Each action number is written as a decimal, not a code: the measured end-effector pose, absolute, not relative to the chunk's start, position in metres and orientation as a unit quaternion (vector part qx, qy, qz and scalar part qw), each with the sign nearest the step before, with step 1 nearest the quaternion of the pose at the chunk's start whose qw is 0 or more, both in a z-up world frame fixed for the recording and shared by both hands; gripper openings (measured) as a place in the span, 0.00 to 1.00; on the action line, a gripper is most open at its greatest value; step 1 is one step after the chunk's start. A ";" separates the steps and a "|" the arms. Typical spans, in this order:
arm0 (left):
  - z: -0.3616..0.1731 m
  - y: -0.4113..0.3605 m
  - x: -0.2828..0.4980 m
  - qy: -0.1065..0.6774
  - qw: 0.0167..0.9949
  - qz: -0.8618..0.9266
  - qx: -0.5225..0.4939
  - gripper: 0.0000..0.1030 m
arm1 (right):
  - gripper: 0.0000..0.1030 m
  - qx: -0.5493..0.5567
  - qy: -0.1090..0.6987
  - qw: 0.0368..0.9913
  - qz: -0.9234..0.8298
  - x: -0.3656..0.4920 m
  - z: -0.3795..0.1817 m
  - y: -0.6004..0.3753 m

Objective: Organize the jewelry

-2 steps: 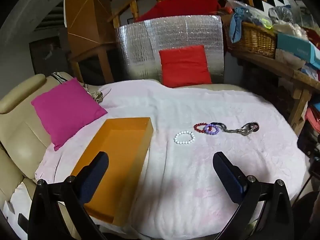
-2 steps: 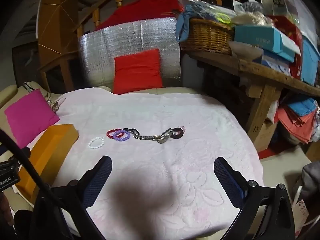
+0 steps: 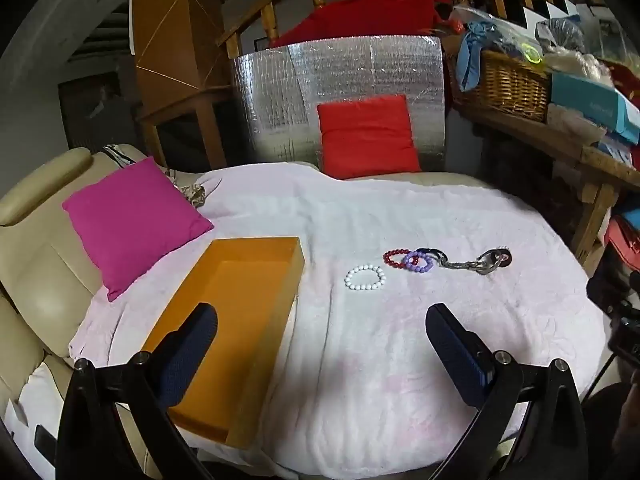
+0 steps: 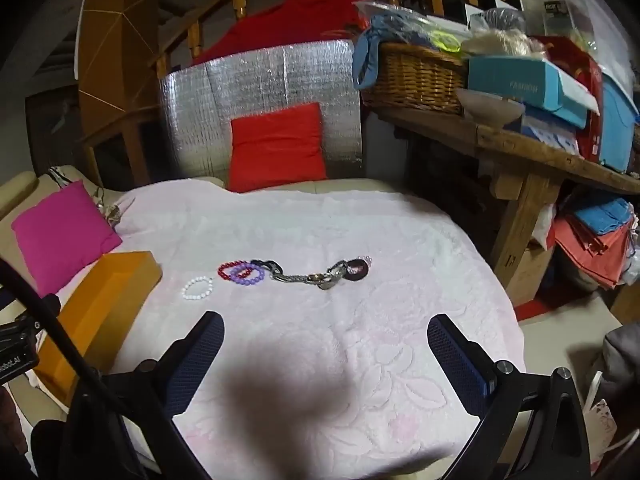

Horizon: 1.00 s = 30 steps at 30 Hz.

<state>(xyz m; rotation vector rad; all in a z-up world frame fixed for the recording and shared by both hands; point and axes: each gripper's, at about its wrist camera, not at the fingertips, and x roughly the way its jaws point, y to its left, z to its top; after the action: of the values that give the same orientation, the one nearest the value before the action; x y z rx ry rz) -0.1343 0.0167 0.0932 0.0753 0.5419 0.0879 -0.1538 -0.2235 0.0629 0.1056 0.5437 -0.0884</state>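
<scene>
The teal box (image 4: 516, 82) on the wooden shelf (image 4: 532, 148) has pale letters on its side that look like "FASHION". A black part (image 4: 16, 354) at the left edge of the right wrist view shows white letters, cut off, that look like "obot.AI". The marks on the dark bag (image 4: 554, 6) on top are too small to read.

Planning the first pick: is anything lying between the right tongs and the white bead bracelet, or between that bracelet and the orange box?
Nothing visible. Only bare pink blanket separates the open right tongs from the white bead bracelet, and bracelet from orange box.
</scene>
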 end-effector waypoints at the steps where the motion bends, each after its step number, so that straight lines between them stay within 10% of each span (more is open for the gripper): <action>1: 0.096 0.016 -0.136 0.267 0.962 0.046 0.038 1.00 | 1.00 0.053 0.261 0.963 -0.044 -0.157 0.066 -0.222; 30: 0.115 0.031 -0.134 0.255 0.963 0.082 0.025 1.00 | 1.00 0.063 0.308 0.949 -0.039 -0.147 0.058 -0.199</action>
<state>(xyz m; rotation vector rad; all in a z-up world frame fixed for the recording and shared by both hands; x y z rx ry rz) -0.1337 0.0306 0.1147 0.0499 0.5156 0.1660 -0.1475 -0.1991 0.0578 0.1283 0.6267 -0.0793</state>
